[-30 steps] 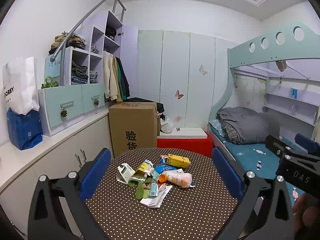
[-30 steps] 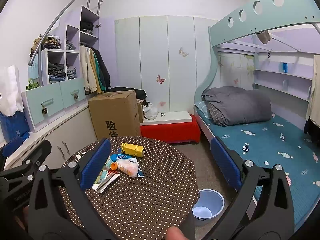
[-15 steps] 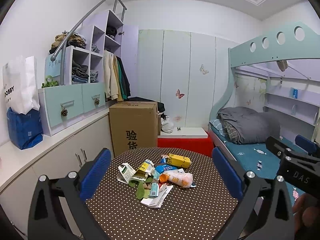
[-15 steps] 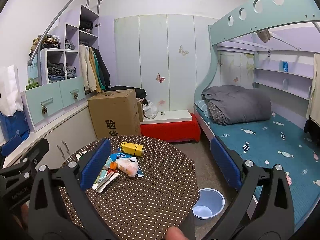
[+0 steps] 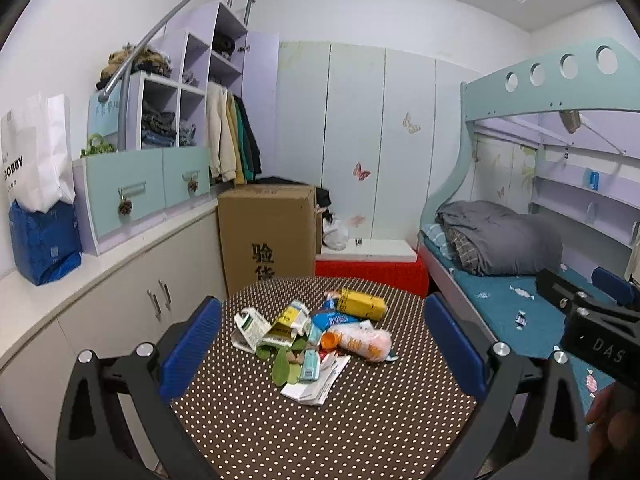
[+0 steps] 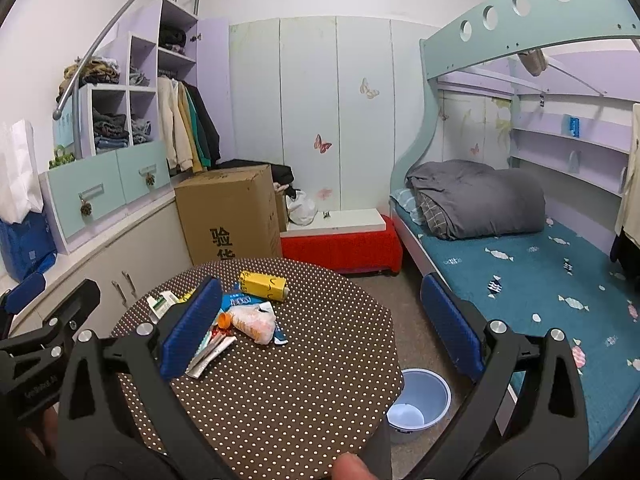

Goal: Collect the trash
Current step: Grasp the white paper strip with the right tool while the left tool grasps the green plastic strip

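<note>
Fingers of both grippers are spread wide and hold nothing: the left gripper point(image 5: 323, 348) frames the trash pile point(image 5: 310, 338) between its blue pads, well short of it, while the right gripper point(image 6: 322, 326) hangs above the tabletop's point(image 6: 280, 400) right part with the pile near its left finger point(image 6: 192, 326). That finger covers part of the pile in the right view. The pile lies on the far half of the round, brown polka-dot tabletop: a yellow carton point(image 5: 362, 304) at the back, a clear bottle with an orange cap point(image 5: 358, 342) just in front of it, a blue wrapper point(image 5: 330, 319) between them, crumpled white-and-yellow cartons point(image 5: 272, 324) to the left, green leaves point(image 5: 282, 368) and white paper point(image 5: 316, 382) nearest the fingers.

Only the right view shows the pale blue bin point(image 6: 418, 404) on the floor, just beside the tabletop's right edge, and a fingertip at the bottom edge. The left view shows the pile unobstructed and the right gripper's black body at its right margin.

Behind the tabletop stands a cardboard box point(image 5: 266, 232); a red bench point(image 6: 340, 240) and a bunk bed point(image 6: 540, 264) lie to the right.
</note>
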`<action>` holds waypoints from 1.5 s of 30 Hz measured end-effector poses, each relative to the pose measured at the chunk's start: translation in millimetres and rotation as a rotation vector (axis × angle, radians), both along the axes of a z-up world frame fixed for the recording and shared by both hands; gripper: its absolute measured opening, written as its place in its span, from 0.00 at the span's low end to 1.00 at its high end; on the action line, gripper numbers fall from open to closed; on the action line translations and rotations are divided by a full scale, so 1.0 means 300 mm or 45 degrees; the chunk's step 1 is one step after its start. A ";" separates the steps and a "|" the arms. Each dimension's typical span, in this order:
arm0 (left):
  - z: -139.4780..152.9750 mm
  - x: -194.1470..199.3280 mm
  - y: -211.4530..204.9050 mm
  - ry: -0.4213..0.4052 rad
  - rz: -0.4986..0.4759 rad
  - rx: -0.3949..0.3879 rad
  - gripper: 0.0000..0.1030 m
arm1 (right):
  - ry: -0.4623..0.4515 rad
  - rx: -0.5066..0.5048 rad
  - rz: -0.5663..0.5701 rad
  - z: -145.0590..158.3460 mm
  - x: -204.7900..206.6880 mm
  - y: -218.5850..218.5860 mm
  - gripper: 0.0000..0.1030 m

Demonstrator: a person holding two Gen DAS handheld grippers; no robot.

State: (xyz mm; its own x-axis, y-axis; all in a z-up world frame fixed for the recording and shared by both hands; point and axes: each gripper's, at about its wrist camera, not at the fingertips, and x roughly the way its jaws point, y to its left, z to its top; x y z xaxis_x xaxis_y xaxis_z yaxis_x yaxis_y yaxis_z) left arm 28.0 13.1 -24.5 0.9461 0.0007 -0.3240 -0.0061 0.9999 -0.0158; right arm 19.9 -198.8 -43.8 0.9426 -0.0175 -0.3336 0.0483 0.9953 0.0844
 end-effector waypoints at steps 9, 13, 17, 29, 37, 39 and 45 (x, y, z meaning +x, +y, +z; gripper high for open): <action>-0.218 0.166 0.086 0.237 0.064 0.007 0.96 | 0.169 -0.016 0.029 -0.137 0.147 0.016 0.94; -0.332 0.252 0.115 0.352 0.062 0.027 0.96 | 0.267 -0.010 0.053 -0.227 0.224 0.027 0.94; -0.443 0.349 0.112 0.459 0.019 0.083 0.96 | 0.352 0.001 0.073 -0.311 0.284 0.027 0.94; -0.565 0.399 0.279 0.566 0.164 0.067 0.96 | 0.635 0.172 0.533 -0.529 0.545 0.342 0.90; -0.578 0.404 0.357 0.577 0.207 0.035 0.96 | 0.755 0.207 0.647 -0.607 0.646 0.503 0.35; -0.575 0.413 0.362 0.576 0.203 0.035 0.96 | 0.733 0.204 0.636 -0.606 0.635 0.482 0.27; -0.566 0.446 0.311 0.567 0.139 0.057 0.96 | 0.704 0.221 0.587 -0.607 0.596 0.361 0.19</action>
State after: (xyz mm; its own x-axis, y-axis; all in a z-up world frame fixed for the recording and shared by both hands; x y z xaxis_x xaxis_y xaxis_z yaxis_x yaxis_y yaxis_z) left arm 161.8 106.4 -194.2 0.7083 0.1159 -0.6964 -0.1076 0.9926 0.0558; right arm 198.6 -90.6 -225.9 0.5349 0.4356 -0.7240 -0.2899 0.8995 0.3270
